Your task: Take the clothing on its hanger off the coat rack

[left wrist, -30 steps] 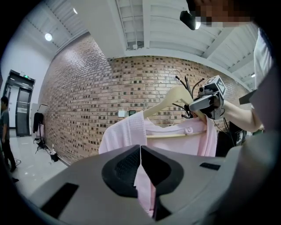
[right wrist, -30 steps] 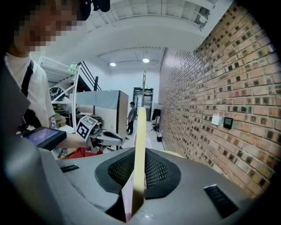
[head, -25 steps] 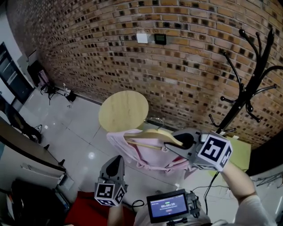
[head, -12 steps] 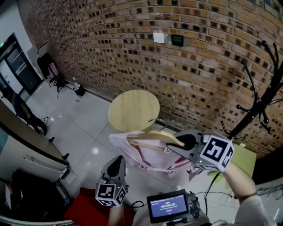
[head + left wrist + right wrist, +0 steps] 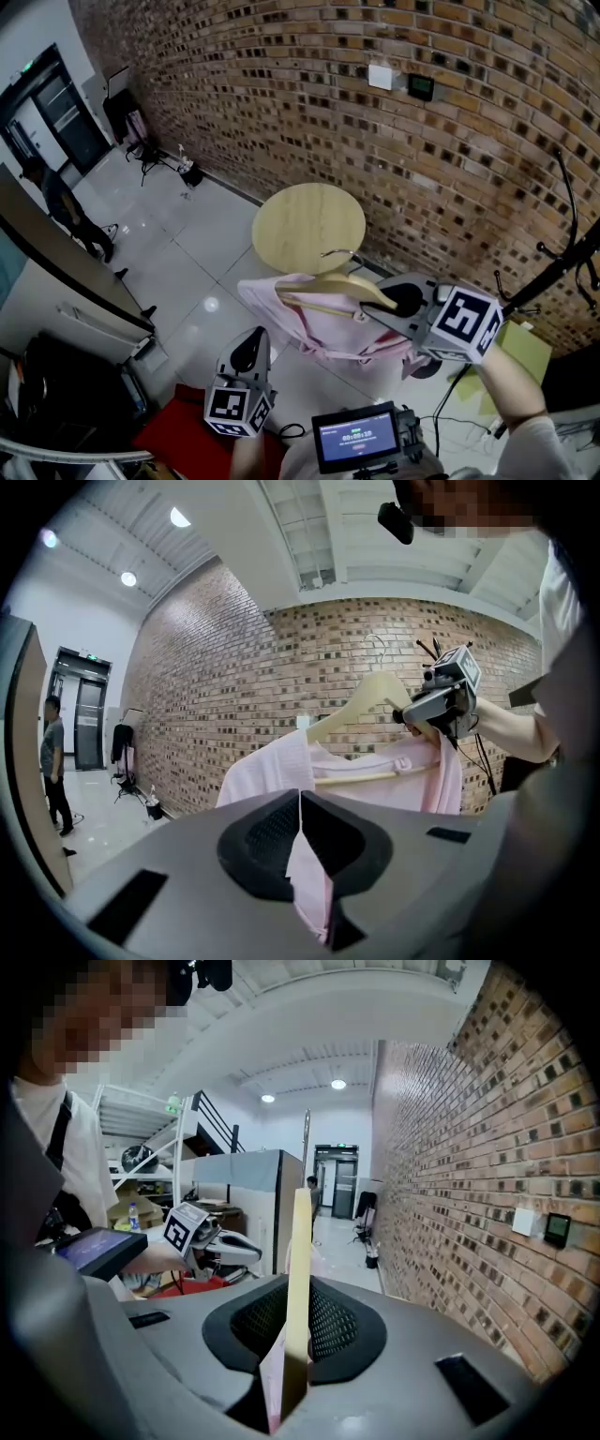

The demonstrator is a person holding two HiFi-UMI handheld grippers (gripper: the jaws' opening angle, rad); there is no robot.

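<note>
A pink garment (image 5: 319, 328) hangs on a pale wooden hanger (image 5: 323, 286) in the air, away from the black coat rack (image 5: 562, 267) at the right edge of the head view. My right gripper (image 5: 380, 305) is shut on the hanger's right arm. In the right gripper view the hanger (image 5: 300, 1241) stands edge-on between the jaws of the right gripper (image 5: 298, 1307). My left gripper (image 5: 251, 339) is lower and to the left. In the left gripper view the left gripper (image 5: 300, 808) is shut, with a fold of the pink garment (image 5: 272, 771) pinched in it.
A round wooden table (image 5: 307, 225) stands by the brick wall (image 5: 281, 84) just beyond the garment. A yellow-green mat (image 5: 520, 352) lies at the rack's foot. A person (image 5: 56, 197) stands far left near a doorway. A small screen (image 5: 356, 436) sits at my chest.
The head view has swung left: the coat rack slid to the right edge and the round table moved rightward. Both grippers, hanger and garment keep the same places relative to each other.
</note>
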